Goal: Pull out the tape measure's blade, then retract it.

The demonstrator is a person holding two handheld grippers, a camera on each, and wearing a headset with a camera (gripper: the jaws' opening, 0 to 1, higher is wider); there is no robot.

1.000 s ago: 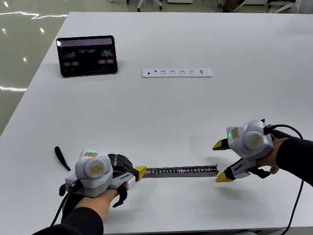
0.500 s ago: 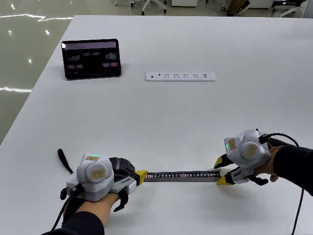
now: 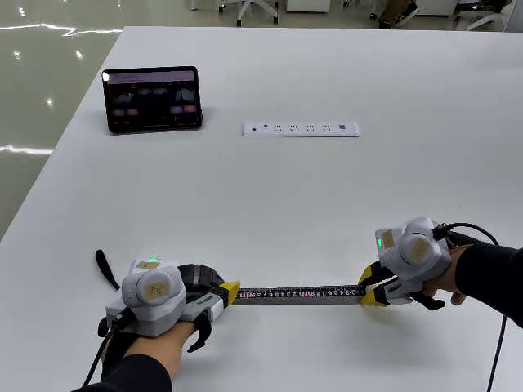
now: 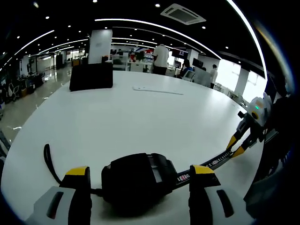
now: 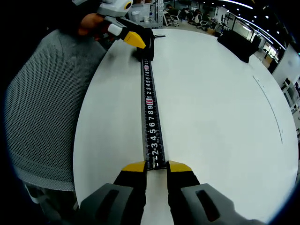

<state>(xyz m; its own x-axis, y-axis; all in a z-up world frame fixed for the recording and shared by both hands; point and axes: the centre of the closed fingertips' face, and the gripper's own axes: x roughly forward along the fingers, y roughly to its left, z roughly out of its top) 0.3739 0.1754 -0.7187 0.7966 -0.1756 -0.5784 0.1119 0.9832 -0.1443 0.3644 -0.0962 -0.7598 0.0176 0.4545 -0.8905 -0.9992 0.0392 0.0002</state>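
A black tape measure case [image 3: 198, 280] lies near the table's front edge, and my left gripper [image 3: 221, 292] is shut on it. In the left gripper view the case [image 4: 140, 180] sits between the yellow fingertips [image 4: 77, 171]. Its blade [image 3: 298, 292] is out, running right across the white table. My right gripper [image 3: 368, 289] is shut on the blade's tip. In the right gripper view the numbered blade [image 5: 151, 117] runs from the right gripper [image 5: 156, 167] away to the case [image 5: 146, 46] and the left gripper [image 5: 133, 37].
A dark tablet [image 3: 152, 98] stands at the back left, and a white power strip [image 3: 301, 129] lies mid-table. A black wrist strap [image 3: 104, 267] trails left of the case. The table's front edge [image 3: 327, 384] is close. People stand far off [image 4: 161, 56].
My right gripper was open beside the blade's end; it has moved in and shut on the tip. The left gripper has kept its hold on the case.
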